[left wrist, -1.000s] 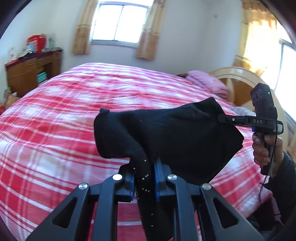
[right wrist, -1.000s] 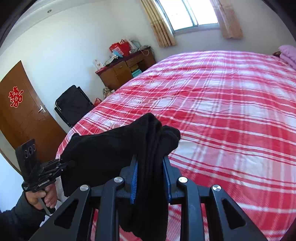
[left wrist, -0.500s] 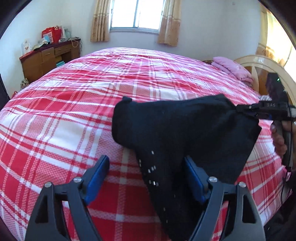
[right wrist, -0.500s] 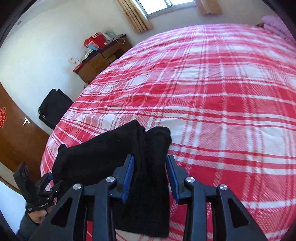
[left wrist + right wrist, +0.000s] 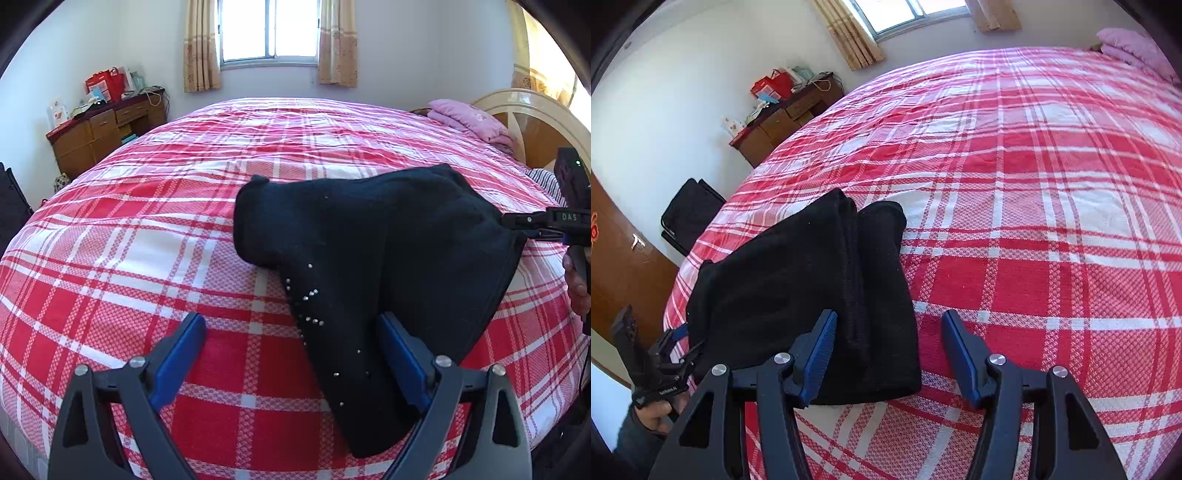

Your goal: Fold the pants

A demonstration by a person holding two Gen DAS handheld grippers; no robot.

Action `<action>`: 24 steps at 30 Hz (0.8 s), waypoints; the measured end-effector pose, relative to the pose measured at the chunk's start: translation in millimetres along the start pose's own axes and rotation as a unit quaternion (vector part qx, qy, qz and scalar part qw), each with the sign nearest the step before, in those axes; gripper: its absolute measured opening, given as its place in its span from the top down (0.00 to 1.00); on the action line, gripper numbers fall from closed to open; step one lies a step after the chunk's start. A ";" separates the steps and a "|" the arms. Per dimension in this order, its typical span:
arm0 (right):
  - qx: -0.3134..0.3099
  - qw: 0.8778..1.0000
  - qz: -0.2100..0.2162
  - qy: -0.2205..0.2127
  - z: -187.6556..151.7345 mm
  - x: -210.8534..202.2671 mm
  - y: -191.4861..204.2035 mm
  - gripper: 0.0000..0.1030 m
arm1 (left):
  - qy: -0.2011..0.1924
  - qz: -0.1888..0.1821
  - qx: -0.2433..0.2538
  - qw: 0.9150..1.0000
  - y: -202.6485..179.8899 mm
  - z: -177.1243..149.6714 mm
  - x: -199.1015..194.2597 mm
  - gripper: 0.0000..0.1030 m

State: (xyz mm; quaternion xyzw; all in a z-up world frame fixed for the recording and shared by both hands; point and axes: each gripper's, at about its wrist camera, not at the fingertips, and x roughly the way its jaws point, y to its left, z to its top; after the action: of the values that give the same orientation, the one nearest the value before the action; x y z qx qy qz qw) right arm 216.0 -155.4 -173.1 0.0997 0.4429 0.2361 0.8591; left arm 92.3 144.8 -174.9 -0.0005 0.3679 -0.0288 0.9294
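The black pants, folded into a thick bundle with small silver studs, lie on the red plaid bed. My left gripper is low over the near end with its jaws wide and still opening. The cloth rests against its right finger and the left pad is clear of it. In the right wrist view the pants lie flat. My right gripper is opening too; the cloth lies against its left pad, with a gap to the other. Each gripper shows at the other view's edge: left gripper, right gripper.
A wooden desk with red bags stands by the far wall under the window. Pink bedding lies at the cream headboard. A black chair and a brown door are left of the bed.
Both grippers have sunk toward the bed and gone from shut on the pants to open. The pants, lifted before, now rest on the cover.
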 end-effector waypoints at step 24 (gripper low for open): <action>-0.056 0.985 -0.117 -0.115 -26.3 -153.2 37.8 0.37 | -0.040 -0.003 0.067 0.997 -60.8 23.6 -72.7 0.06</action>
State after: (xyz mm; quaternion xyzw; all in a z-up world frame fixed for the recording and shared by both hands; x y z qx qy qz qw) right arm 106.8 -199.2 -64.7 0.0255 0.3354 0.1450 0.9305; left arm 52.4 87.6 -106.6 0.0593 0.3277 -0.0565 0.9412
